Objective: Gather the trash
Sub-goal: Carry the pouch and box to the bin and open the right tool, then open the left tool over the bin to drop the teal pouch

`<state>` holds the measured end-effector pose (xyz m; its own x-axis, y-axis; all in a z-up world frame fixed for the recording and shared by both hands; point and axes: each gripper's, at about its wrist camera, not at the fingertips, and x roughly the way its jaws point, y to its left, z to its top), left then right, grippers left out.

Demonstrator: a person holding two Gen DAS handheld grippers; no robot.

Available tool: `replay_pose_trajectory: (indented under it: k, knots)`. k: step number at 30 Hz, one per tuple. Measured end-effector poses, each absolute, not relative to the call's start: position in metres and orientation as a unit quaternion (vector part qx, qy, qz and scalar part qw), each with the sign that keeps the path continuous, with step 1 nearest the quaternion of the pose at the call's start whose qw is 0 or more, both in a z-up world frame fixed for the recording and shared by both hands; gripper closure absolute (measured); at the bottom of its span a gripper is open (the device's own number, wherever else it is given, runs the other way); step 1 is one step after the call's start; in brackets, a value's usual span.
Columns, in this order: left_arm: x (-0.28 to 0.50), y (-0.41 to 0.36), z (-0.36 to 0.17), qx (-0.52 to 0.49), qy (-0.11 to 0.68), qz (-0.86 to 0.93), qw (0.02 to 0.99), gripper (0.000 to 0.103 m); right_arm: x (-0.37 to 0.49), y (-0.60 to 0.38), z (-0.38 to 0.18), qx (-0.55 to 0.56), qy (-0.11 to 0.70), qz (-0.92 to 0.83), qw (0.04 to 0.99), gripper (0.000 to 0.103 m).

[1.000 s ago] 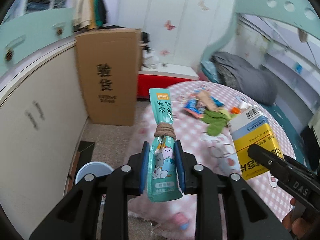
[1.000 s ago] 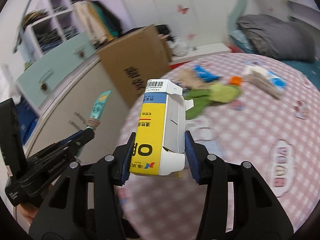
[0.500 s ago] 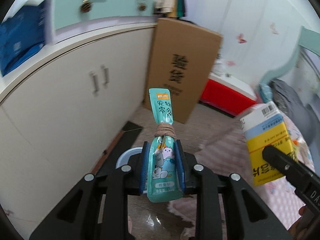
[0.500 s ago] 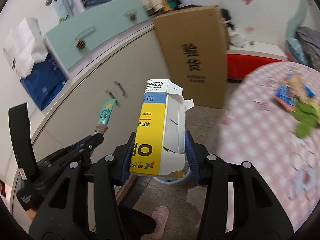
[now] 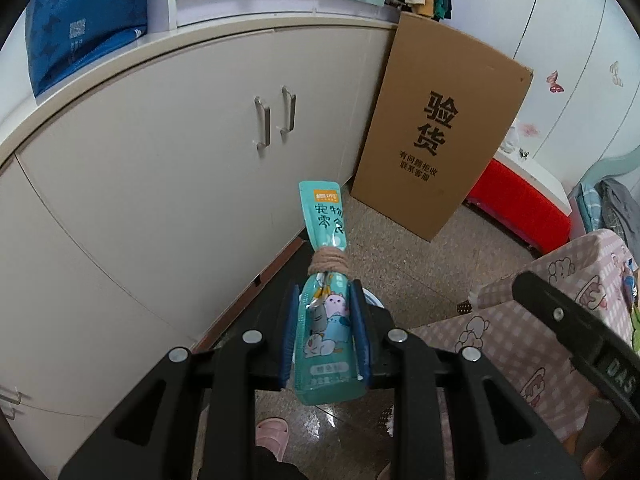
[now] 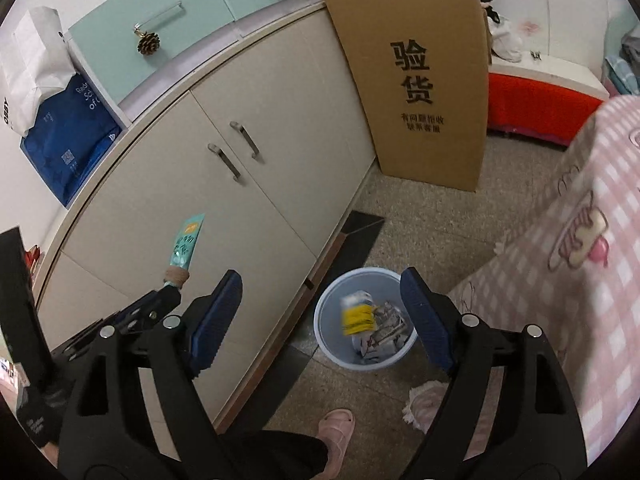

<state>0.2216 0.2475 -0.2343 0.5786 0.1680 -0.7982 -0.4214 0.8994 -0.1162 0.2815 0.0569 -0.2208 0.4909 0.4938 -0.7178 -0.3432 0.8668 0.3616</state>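
A long cream cabinet (image 6: 256, 200) runs along the left, with a tall cardboard box (image 6: 424, 80) leaning at its far end and a pink checked tablecloth (image 6: 592, 264) hanging at the right. On the floor between cabinet and cloth stands a pale blue trash bin (image 6: 332, 344). The right gripper (image 6: 326, 312) tilts steeply down over it; its jaws have just been opening and now stand wide with nothing between them. The yellow and white carton (image 6: 356, 314), blurred, is inside the bin's mouth above crumpled paper. The left gripper (image 5: 325, 332), also pitched downward beside it, pinches a teal snack pouch (image 5: 326, 280) bound with brown cord, upright between narrow fingers. A pink slipper (image 6: 338, 428) shows below.
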Motion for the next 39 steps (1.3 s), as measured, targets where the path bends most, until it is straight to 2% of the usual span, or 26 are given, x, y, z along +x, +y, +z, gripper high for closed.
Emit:
replay_pose_trajectory:
  k: [18, 32, 33, 34, 36, 39]
  knots:
    - [0.228, 0.214, -0.224, -0.133, 0.425, 0.145, 0.884, 0.078, 0.259, 0.033, -0.198, 0.064, 0.396, 0.209, 0.892, 0.020]
    - [0.266, 0.194, -0.230, -0.129, 0.428, 0.135, 0.884, 0.077, 0.264, -0.004, -0.186, 0.105, 0.354, 0.179, 0.912, 0.019]
    - [0.269, 0.195, -0.231, -0.131, 0.428, 0.140, 0.883, 0.070, 0.265, -0.006, -0.188, 0.106, 0.355, 0.177, 0.912, 0.019]
    - [0.271, 0.195, -0.232, -0.131, 0.429, 0.147, 0.881, 0.049, 0.267, -0.008, -0.189, 0.109, 0.357, 0.174, 0.911, 0.019]
    - [0.272, 0.195, -0.233, -0.130, 0.425, 0.158, 0.882, 0.030, 0.268, -0.011, -0.191, 0.112, 0.361, 0.172, 0.910, 0.019]
    - [0.272, 0.191, -0.232, -0.123, 0.424, 0.156, 0.883, 0.030, 0.267, -0.015, -0.193, 0.115, 0.366, 0.170, 0.908, 0.019]
